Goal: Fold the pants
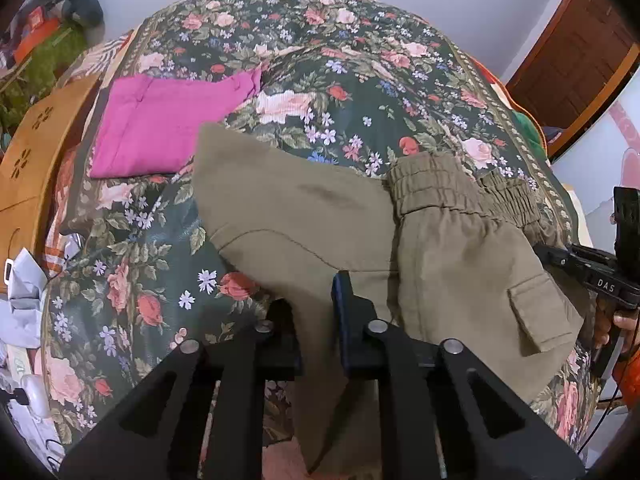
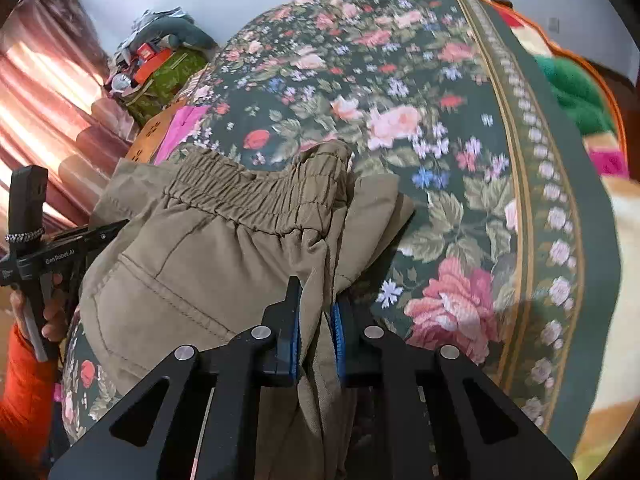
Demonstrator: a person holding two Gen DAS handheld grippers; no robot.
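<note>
We pinch olive pants [image 1: 304, 216] in both tongs, left [image 1: 316, 332] and right [image 2: 316, 336], above floral bedspread [image 1: 360, 80]; pink folded garment [image 1: 160, 128] beyond.

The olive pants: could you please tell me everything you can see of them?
The olive pants are khaki-green woven cloth with a gathered elastic waistband, stitched seams and a flap pocket. They lie partly folded and rumpled on the floral bedspread. The left gripper and right gripper each pinch a fold of them.
</note>
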